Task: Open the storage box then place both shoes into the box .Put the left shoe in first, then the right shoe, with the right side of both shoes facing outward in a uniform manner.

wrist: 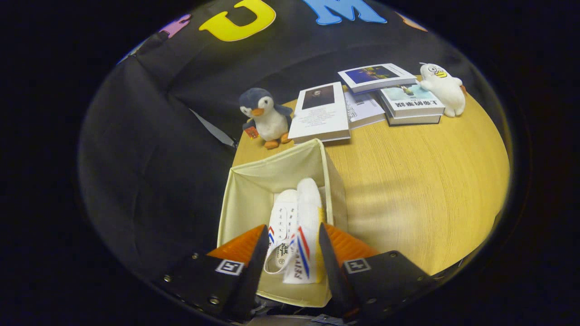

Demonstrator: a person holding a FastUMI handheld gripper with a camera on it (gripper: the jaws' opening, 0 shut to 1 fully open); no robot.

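**Shoes in the box, claw parted above them**

Shoes first, but let me work down from the big stuff. I'm over the wooden table (430, 181), and the storage box (253, 185) sits at its near corner, open-topped, pale fabric walls that look soft and liable to buckle if I lean on them. Beyond it stand a penguin toy (267, 115), some books (362, 102) and a white plush (444, 88), all well apart from my work.

Inside the box I see both shoes side by side, toes pointing away from me: the left-hand shoe (283, 217) lying lower, the other shoe (310, 213) riding a little higher, its striped side showing. White canvas sneakers, I'd judge: light, uppers that give, rubber soles stiffer. If either needs nudging, I'd take it across the heel collar, where the shape holds.

My gripper (290, 253) hangs just above the heels, fingers spread moderately wide, one either side of the pair. I can't say for certain that they touch, but they look clear and holding nothing.
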